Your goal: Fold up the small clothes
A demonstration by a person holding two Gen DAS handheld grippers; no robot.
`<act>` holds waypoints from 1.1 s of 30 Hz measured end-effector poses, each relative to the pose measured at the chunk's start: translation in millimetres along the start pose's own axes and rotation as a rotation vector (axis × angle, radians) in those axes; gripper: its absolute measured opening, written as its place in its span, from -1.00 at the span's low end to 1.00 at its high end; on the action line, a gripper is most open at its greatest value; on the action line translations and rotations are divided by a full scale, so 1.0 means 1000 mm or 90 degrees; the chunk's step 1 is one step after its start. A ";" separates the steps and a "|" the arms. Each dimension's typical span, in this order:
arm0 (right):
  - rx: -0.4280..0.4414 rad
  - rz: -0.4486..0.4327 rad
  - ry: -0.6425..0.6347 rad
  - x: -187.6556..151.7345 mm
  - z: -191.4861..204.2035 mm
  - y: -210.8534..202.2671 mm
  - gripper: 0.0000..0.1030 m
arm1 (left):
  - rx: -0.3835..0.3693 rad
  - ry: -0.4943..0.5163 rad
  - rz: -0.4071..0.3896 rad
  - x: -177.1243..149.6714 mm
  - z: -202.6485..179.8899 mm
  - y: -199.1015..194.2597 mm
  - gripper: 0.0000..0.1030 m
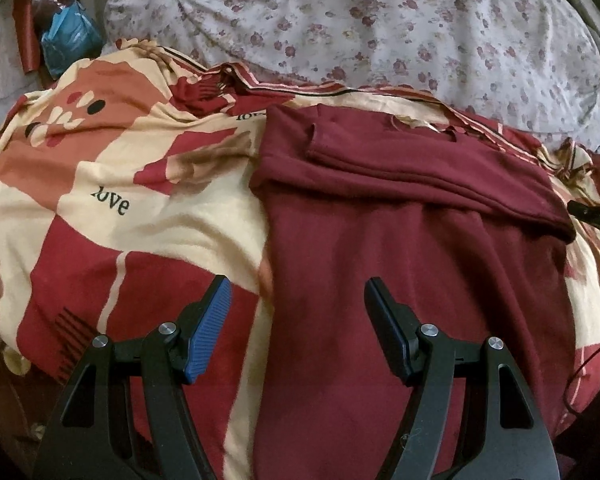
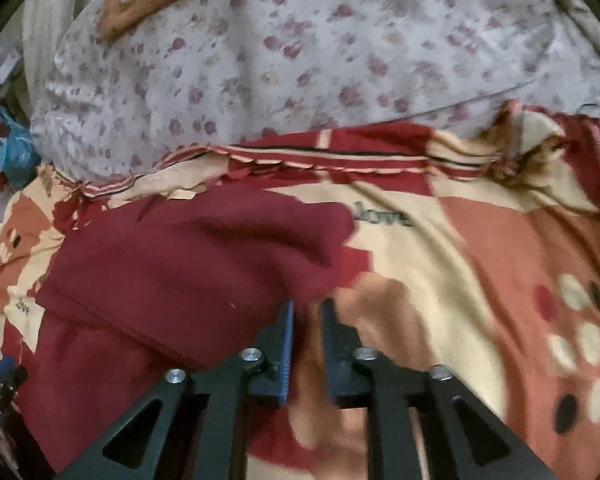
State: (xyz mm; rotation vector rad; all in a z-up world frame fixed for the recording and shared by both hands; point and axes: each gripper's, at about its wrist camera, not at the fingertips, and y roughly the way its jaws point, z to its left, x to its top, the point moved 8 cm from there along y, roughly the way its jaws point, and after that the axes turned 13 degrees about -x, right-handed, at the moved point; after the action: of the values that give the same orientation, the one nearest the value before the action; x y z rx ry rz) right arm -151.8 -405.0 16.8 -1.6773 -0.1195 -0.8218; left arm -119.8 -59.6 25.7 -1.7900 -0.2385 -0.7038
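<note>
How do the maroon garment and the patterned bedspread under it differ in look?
The maroon garment is one plain colour; the patterned bedspread has red, cream and orange blocks printed with "love". The garment has its top part folded over itself; the bedspread lies spread out and rumpled. The garment covers only part of the far larger bedspread. Both are soft reddish fabric.

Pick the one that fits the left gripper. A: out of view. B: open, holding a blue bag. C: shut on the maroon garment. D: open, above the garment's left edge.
D: the left gripper has its fingers spread wide with nothing between them, over the left edge of the maroon garment.
</note>
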 end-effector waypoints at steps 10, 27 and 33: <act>-0.061 -0.007 0.036 -0.021 -0.068 -0.075 0.13 | -0.026 0.022 -0.007 -0.007 -0.016 -0.014 0.35; 0.292 0.198 -0.188 -0.223 0.034 -0.117 0.23 | -0.136 -0.011 0.131 -0.115 0.018 -0.042 0.35; 0.339 0.260 -0.194 -0.252 0.058 -0.108 0.23 | -0.167 -0.062 0.167 -0.143 0.027 -0.042 0.34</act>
State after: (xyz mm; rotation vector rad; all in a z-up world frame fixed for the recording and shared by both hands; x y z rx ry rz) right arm -366.5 -235.1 -41.3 -1.2456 -0.1809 -0.1946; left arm -245.3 6.0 -27.2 -2.0613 0.0277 -0.4769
